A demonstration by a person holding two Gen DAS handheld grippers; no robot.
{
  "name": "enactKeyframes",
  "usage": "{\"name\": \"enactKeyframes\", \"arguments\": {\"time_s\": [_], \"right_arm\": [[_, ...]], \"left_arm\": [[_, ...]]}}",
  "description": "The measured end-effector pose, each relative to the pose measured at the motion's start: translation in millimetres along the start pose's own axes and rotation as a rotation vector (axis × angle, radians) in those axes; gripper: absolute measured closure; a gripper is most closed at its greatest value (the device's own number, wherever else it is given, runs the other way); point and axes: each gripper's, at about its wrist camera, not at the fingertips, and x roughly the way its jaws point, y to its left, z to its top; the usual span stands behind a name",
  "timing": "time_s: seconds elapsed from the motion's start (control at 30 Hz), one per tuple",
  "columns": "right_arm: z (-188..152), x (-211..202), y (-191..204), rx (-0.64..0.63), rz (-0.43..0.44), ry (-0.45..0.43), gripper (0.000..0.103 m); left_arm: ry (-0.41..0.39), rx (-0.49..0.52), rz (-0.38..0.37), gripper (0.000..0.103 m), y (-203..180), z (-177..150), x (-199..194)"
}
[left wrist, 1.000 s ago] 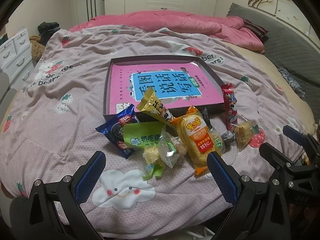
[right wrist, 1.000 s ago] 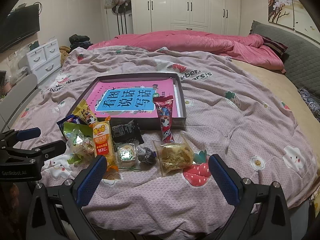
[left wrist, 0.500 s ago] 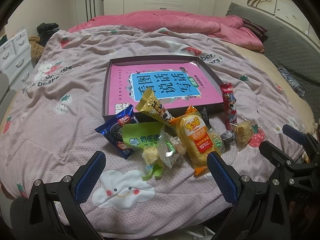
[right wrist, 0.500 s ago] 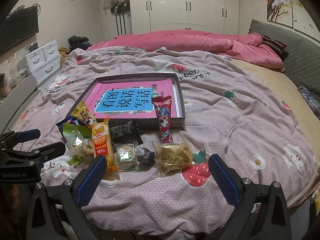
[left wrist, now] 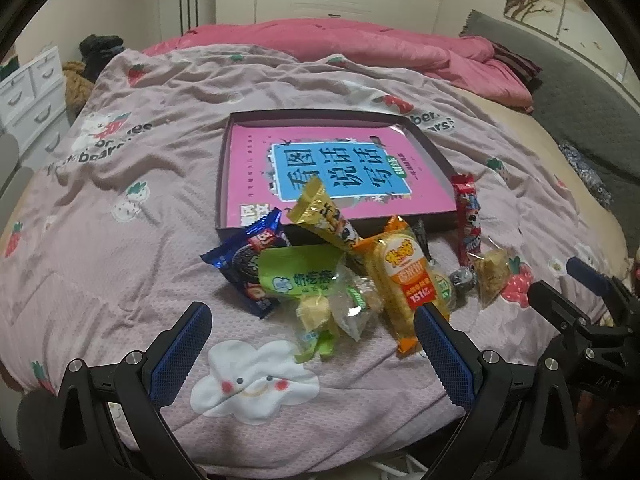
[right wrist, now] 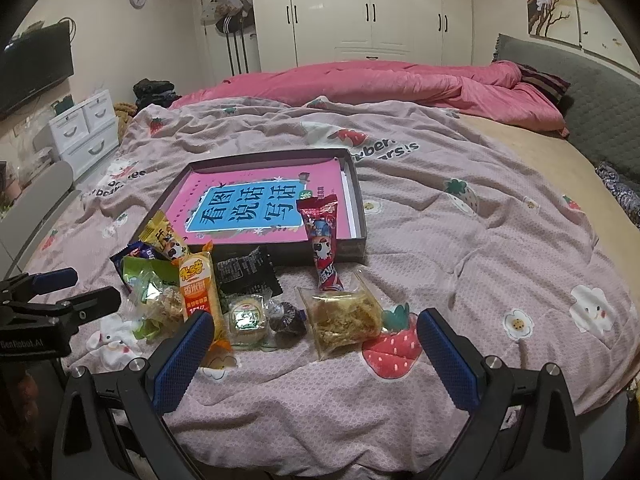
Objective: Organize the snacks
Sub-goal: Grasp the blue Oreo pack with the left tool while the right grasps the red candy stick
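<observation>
Lot: about 10 wrapped snacks heaped on the quilted bedspread (right wrist: 460,240), touching or just before the near wall of the dark tray (right wrist: 357,196).

Orange rice-cracker pack (left wrist: 404,280): light, crinkly, brittle contents; pinch the sealed end.

Clear floss-cake bag (right wrist: 342,316): soft, slippery; take by an edge.

Left gripper (left wrist: 312,350): wide open, empty.

Right gripper (right wrist: 312,350): wide open, empty.

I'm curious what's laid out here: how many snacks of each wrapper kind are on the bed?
Opaque printed packets: 6
See-through wraps: 3
Dark foil sweet: 1
Total: 10, though the overlapping pile may hide another.
</observation>
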Motion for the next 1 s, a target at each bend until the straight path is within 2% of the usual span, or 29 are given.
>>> {"name": "enactKeyframes", "arguments": {"time_s": [0.63,0.8,1.0], "right_arm": [[5,4,-1,-0.011,0.011,-0.025,0.001],[7,9,-1,-0.021,0.011,-0.025,0.001],[10,19,2,-0.038,0.01,-0.02,0.001]], "left_arm": [[0.063,-0.155,0.032,0.002,60,9,25],[0.099,-0.213,0.003,0.002,79,11,41],[0.071,-0.296,-0.056,0.002,102,21,49]]}}
